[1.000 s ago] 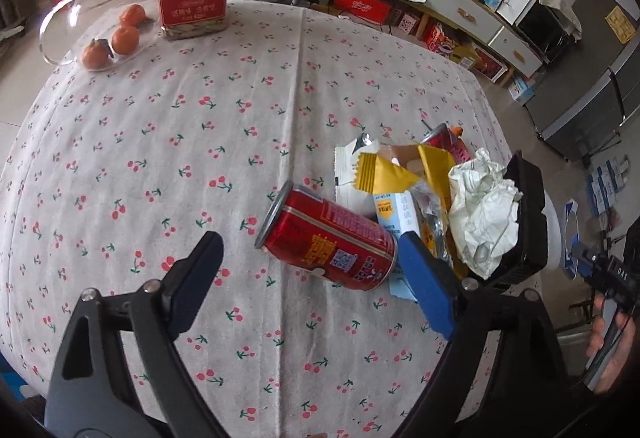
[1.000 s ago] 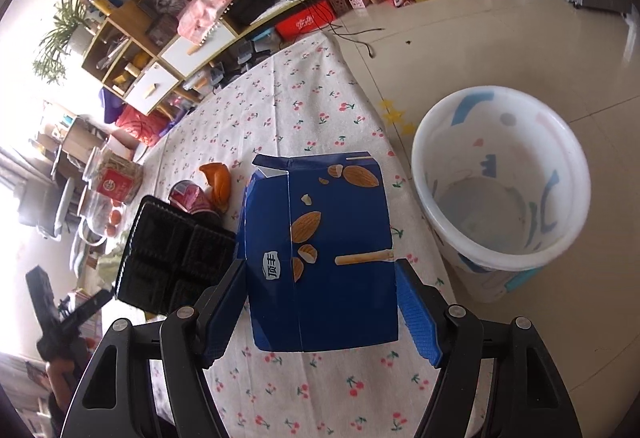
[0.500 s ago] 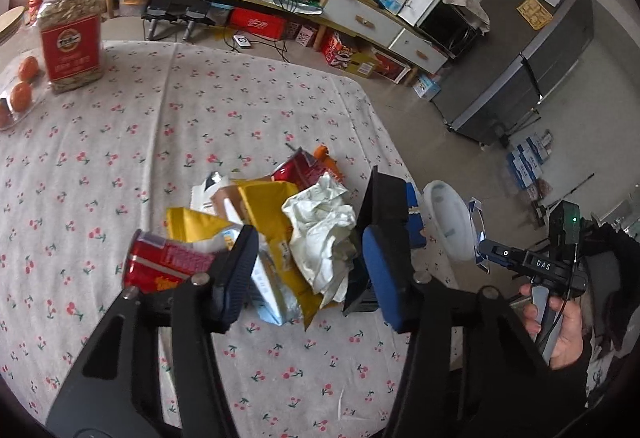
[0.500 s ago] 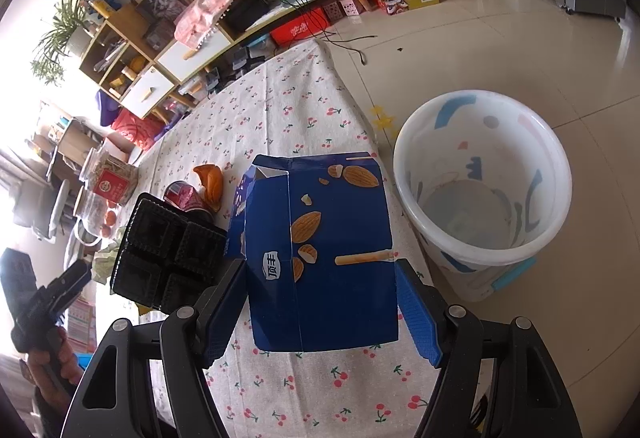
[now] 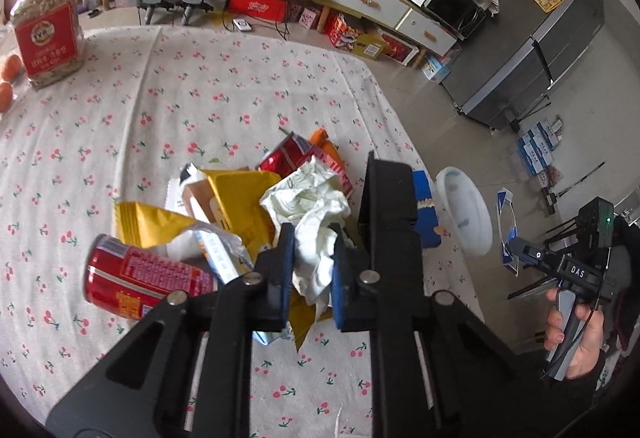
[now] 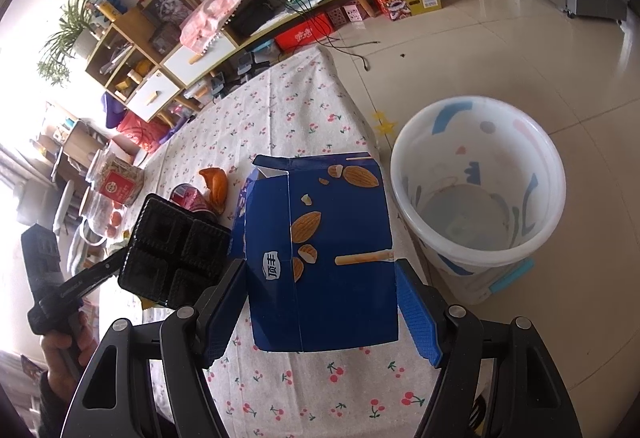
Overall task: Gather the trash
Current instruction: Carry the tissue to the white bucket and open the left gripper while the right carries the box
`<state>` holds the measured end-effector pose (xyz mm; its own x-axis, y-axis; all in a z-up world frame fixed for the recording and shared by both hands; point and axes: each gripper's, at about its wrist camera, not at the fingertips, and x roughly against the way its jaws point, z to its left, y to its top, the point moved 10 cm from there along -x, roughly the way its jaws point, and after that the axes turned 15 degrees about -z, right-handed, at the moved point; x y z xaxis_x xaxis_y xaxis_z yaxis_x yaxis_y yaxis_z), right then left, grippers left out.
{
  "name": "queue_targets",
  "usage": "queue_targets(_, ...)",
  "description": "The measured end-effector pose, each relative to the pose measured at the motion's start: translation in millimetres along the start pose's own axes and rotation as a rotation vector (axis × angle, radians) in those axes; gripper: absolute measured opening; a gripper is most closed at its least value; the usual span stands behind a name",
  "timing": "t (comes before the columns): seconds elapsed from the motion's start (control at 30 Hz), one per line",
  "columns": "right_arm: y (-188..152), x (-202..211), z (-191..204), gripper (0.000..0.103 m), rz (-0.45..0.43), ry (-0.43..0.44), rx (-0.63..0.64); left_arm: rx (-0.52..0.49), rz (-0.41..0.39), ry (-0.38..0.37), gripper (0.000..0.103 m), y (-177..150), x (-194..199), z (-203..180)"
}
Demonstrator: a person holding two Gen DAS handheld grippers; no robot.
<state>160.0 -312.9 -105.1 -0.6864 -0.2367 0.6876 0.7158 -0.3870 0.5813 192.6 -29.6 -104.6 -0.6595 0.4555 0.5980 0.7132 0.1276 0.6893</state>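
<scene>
Living room, cluttered low shelving along the far wall; work surface is a table under a white cherry-print tablecloth (image 5: 224, 85), with a white plastic bin (image 6: 478, 193) on the tiled floor just beside its edge.

Item 1: crumpled white paper wad (image 5: 316, 213), on top of the trash heap near the table's bin-side edge. Left gripper (image 5: 312, 270) has its jaws closing with the wad's lower part between the blue pads, which appear to touch it. Handling, as judged: very light, soft, compresses freely; a pinch on the bulk should hold, a pinch on a loose flap may tear or slip.

Item 2: blue almond-snack carton (image 6: 320, 258), flattened looking, lying at the table edge nearest the bin. Right gripper (image 6: 320, 314) brackets it with jaws spread wide; whether the pads press its sides I cannot tell. Likely light, thin card, stiff across its width but prone to buckle if squeezed hard.

Item 3: red drink can (image 5: 148, 278), on its side beside the heap. Probably empty, smooth, apt to roll.

Item 4: yellow foil wrappers (image 5: 240, 197), slick and limp.

Item 5: black plastic tray (image 6: 176, 254), tilted up beside the heap; rigid, thin.
</scene>
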Motion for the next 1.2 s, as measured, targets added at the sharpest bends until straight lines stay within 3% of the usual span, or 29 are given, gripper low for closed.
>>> queue_targets(0.33,7.6,10.3,1.4,0.074,-0.045,0.000,0.002,0.011,-0.100,0.071,0.014,26.4,22.5,16.2)
queue_targets(0.6,14.0,19.2,-15.5,0.074,-0.074,-0.021,-0.034,0.021,-0.157,0.069,0.014,47.8,30.6,8.4)
queue_targets(0.9,17.7,36.3,-41.8,0.074,-0.104,-0.055,-0.060,-0.051,-0.167,-0.023,0.014,59.4,20.0,-52.0)
queue_targets(1.2,20.1,57.5,-87.7,0.074,-0.140,-0.105,-0.122,-0.165,-0.123,-0.159,0.014,45.8,-13.1,-152.3)
